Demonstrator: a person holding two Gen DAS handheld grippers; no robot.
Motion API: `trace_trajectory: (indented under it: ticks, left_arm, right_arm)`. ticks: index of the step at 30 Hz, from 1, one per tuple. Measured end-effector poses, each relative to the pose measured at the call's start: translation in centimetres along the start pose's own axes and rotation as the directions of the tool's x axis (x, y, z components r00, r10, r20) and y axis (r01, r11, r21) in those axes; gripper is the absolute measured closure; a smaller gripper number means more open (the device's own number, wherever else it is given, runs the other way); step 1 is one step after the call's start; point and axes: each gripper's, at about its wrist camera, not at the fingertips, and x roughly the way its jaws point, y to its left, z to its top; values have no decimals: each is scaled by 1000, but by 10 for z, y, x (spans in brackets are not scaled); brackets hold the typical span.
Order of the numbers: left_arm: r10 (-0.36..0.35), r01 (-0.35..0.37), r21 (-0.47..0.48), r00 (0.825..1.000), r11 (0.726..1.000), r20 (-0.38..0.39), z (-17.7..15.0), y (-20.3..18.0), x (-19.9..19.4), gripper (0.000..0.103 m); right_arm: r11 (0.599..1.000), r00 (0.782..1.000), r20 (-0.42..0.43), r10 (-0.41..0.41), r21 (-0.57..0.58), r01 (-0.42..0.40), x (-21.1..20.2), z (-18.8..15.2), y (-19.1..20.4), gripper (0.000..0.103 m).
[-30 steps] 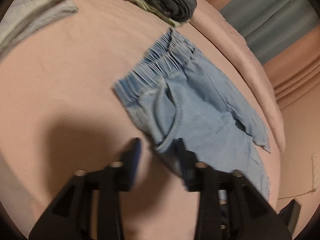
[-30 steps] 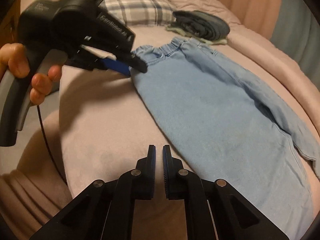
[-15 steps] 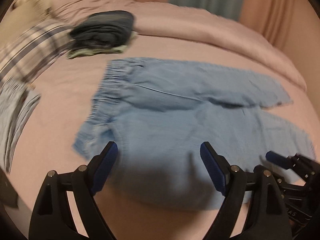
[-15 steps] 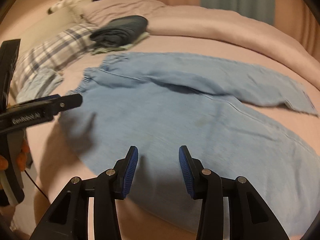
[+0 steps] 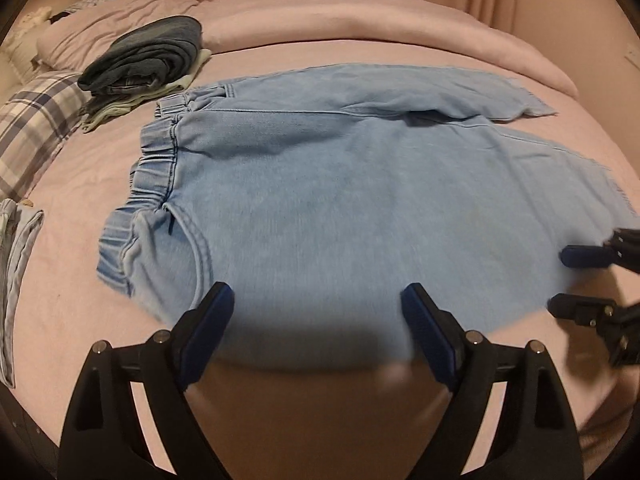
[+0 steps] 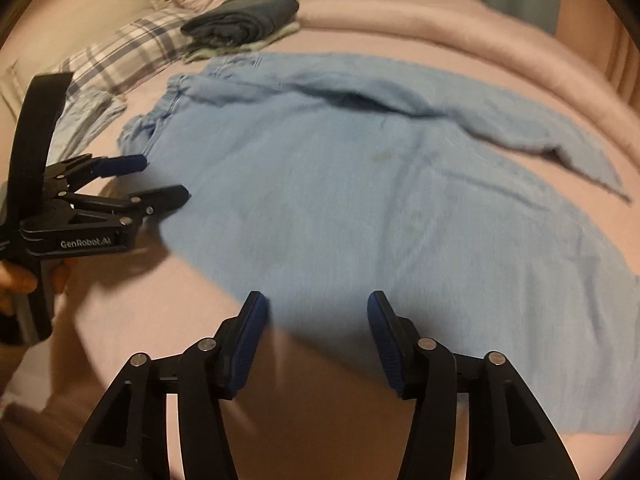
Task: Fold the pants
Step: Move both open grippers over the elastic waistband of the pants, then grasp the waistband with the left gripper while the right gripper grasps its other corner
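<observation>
While both tools hover over the near edge, the step in hand looks like lining up a two-point pinch for the lengthwise fold.

Left wrist view: pants (image 5: 340, 200), light blue denim, lie spread on the pink bed (image 5: 60, 280), elastic waistband (image 5: 156, 168) at the left, legs running off to the right, far leg lying partly over the near one. Left tool (image 5: 318, 312) is empty, blue pads wide apart, jaws opening a touch more, nothing between them; it hangs over the near hem close to the pocket seam. Right tool (image 5: 576, 280) shows at the right edge, over the near leg. Folded dark clothes (image 5: 148, 56) sit beyond the waistband, by a plaid pillow (image 5: 32, 128).

Right wrist view: right tool (image 6: 318, 328) is empty too, jaws opening, cloth edge just ahead of the pads and not between them. Left tool (image 6: 160, 180) is seen side-on near the waistband corner.

To do it well, I'd judge: drop both tools onto the near edge, take both layers, pinch at waist end and leg end, lift together, carry across to the far edge. Smooth the overlapped far leg first, or the fold will likely bunch.
</observation>
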Motion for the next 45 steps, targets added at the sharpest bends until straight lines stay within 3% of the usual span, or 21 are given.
trace_trajectory:
  ticks: [2, 5, 9, 17, 21, 24, 26, 29, 32, 35, 37, 39, 41, 43, 44, 45]
  left_arm:
    - [-37, 37, -2, 999, 999, 3, 2, 4, -9, 14]
    - [-61, 62, -40, 998, 997, 27, 11, 12, -20, 11]
    - [-5, 10, -70, 997, 997, 78, 40, 25, -19, 9]
    - [5, -1, -30, 991, 1000, 133, 109, 37, 0, 9]
    - [18, -19, 2, 994, 1000, 105, 157, 49, 33, 9]
    - [45, -50, 82, 997, 995, 68, 187, 60, 64, 9]
    - [24, -25, 84, 1000, 996, 20, 196, 75, 80, 9]
    - [-28, 30, 52, 999, 998, -41, 206, 108, 102, 10]
    - [-32, 35, 40, 996, 999, -85, 212, 134, 116, 10]
    - [3, 3, 51, 992, 999, -123, 210, 148, 127, 11]
    - [-22, 33, 81, 990, 996, -138, 207, 148, 131, 13]
    - [-53, 71, 111, 985, 991, -162, 205, 146, 134, 18]
    - [-51, 80, 139, 979, 987, -199, 201, 143, 141, 31]
    - [-57, 88, 147, 978, 985, -199, 199, 144, 142, 36]
    - [-68, 95, 134, 979, 986, -194, 201, 146, 140, 45]
    - [-68, 91, 120, 980, 989, -185, 201, 150, 137, 49]
  right_arm:
    - [999, 999, -18, 41, 1, -41, -9, 3, -6, 45]
    - [997, 997, 25, 71, 29, -72, -15, 1, -17, 37]
    - [995, 995, 74, 64, 71, -70, -13, 16, -28, 36]
    - [999, 988, 157, 2, 33, -7, 1, 83, -39, 36]
    - [999, 982, 189, -26, -30, 32, 15, 132, -66, 36]
    - [996, 984, 160, -78, -35, 85, 38, 170, -96, 36]
    - [992, 984, 141, -112, -33, 118, 53, 195, -115, 36]
    - [996, 992, 105, -68, -48, 73, 76, 231, -132, 36]
    - [989, 998, 60, -20, -144, 29, 97, 257, -125, 36]
    - [965, 1000, 11, 8, -263, -5, 115, 272, -112, 36]
    - [956, 998, -66, 12, -293, -30, 134, 277, -108, 36]
    - [954, 989, -144, 21, -293, -63, 149, 276, -106, 36]
    - [950, 989, -146, 34, -302, -78, 148, 274, -105, 37]
    - [951, 984, -169, 55, -291, -103, 144, 269, -103, 50]
    - [945, 984, -171, 54, -310, -105, 141, 265, -99, 54]
    - [937, 984, -171, 53, -333, -109, 138, 262, -97, 67]
